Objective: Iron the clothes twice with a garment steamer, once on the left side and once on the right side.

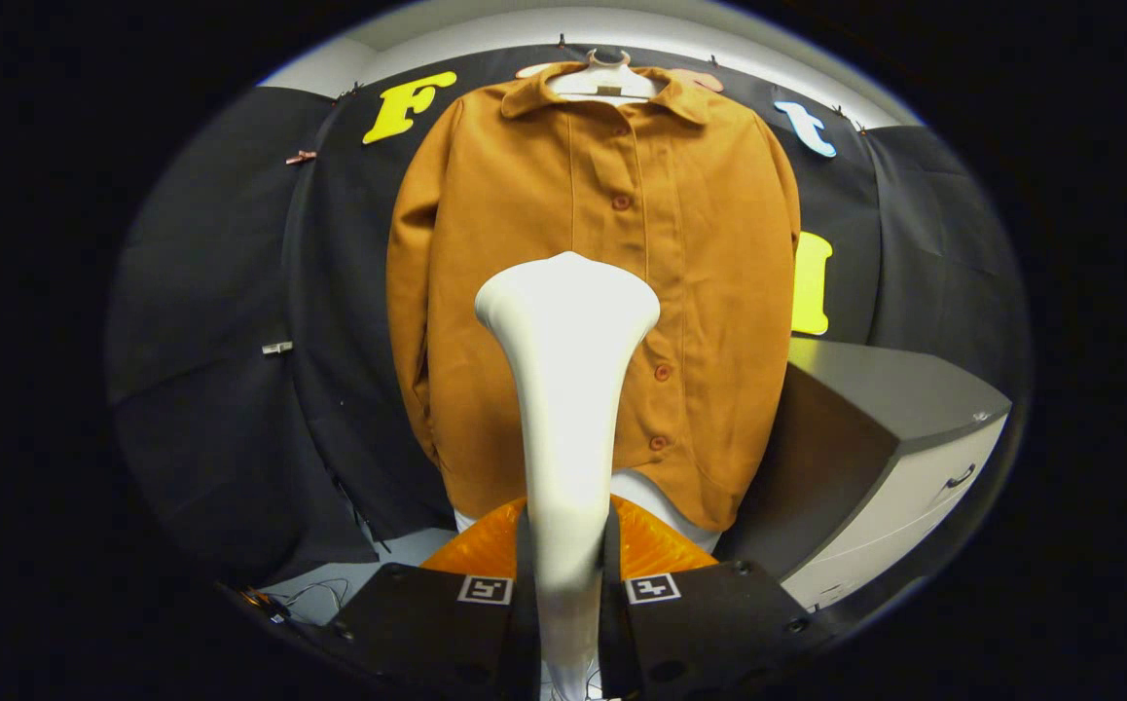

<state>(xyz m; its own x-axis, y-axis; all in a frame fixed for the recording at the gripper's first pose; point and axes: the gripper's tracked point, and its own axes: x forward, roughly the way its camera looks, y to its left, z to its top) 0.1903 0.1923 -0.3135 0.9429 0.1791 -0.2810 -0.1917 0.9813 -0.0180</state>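
Observation:
An orange-brown buttoned shirt (515,292) hangs on a hanger (605,83) against the booth's black wall, straight ahead. A white garment steamer (566,389) stands upright between my fingers, its flared head in front of the shirt's middle, a little left of the button row. My gripper (568,574) is shut on the steamer's handle, both fingers pressing its sides. The steamer hides part of the shirt's lower front. I cannot tell whether the head touches the cloth.
A grey cabinet with white drawers (894,458) stands to the right of the shirt, close to its hem. Thin cables (315,594) lie on the floor at the lower left. An orange ribbed thing (656,545) sits just behind my fingers.

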